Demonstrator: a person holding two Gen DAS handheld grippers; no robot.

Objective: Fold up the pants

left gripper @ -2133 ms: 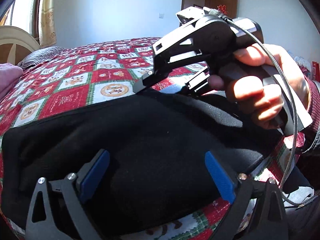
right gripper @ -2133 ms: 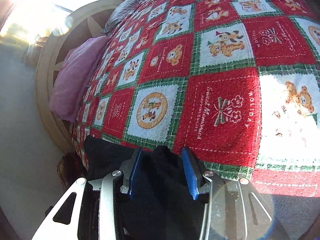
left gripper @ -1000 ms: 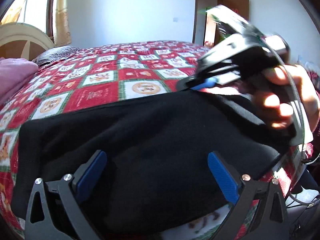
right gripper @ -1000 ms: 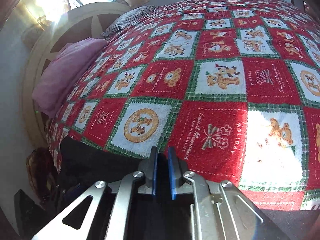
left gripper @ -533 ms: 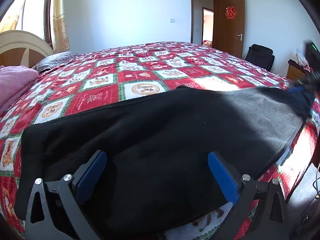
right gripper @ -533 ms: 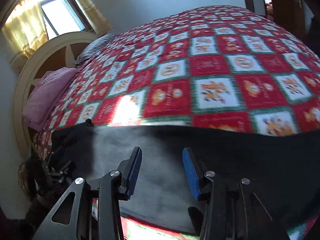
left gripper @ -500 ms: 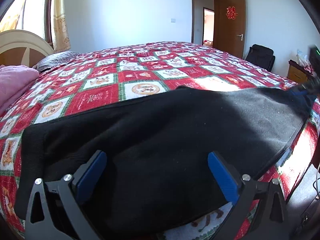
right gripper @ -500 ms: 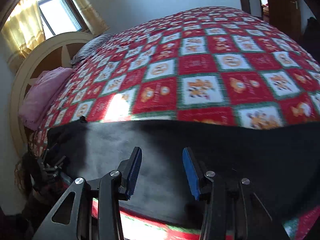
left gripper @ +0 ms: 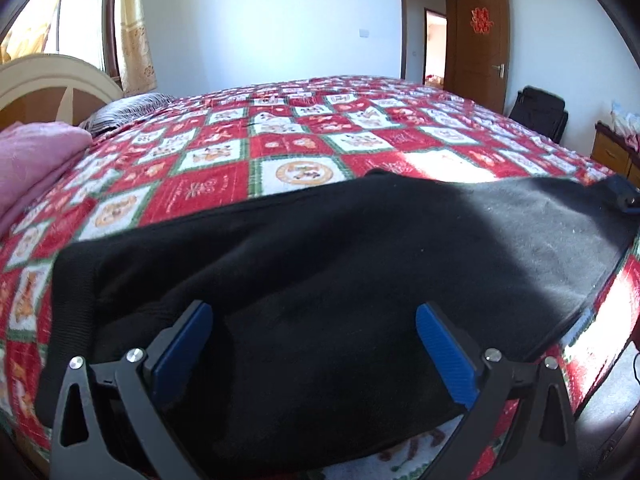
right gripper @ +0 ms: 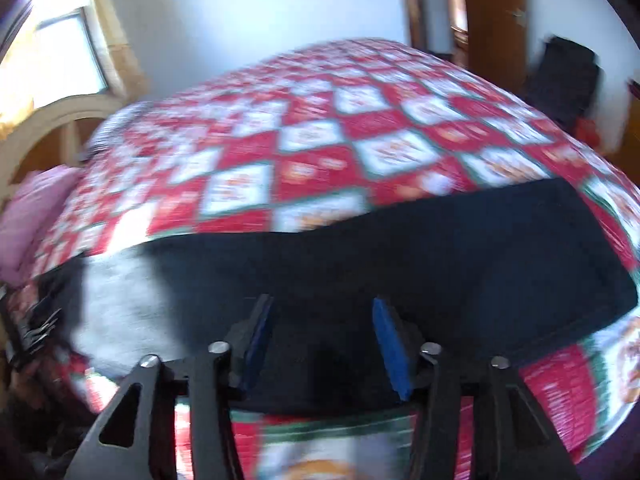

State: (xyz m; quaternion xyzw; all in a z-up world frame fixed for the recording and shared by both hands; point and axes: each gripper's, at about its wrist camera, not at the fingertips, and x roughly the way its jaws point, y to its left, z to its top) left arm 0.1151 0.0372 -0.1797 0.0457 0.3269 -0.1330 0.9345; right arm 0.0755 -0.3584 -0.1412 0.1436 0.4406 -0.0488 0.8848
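Black pants (left gripper: 320,280) lie stretched flat along the near edge of the bed, partly in sunlight. My left gripper (left gripper: 312,344) is open and empty, its blue pads just above the pants near their left end. My right gripper (right gripper: 320,340) is open and empty over the pants (right gripper: 440,248) near their middle; this view is motion-blurred. A blue tip of the right gripper (left gripper: 622,196) shows at the far right of the left wrist view, at the pants' right end.
The bed has a red, white and green patchwork quilt (left gripper: 320,136). A pink blanket (left gripper: 32,160) and cream headboard (left gripper: 48,76) are at the left. A wooden door (left gripper: 478,44), a black bag (left gripper: 540,112) and a wooden cabinet (left gripper: 612,152) stand at the right.
My right gripper pulled the pants' end out to the right, opened and let go, and has swung further right along them. My left gripper has stayed open and still.
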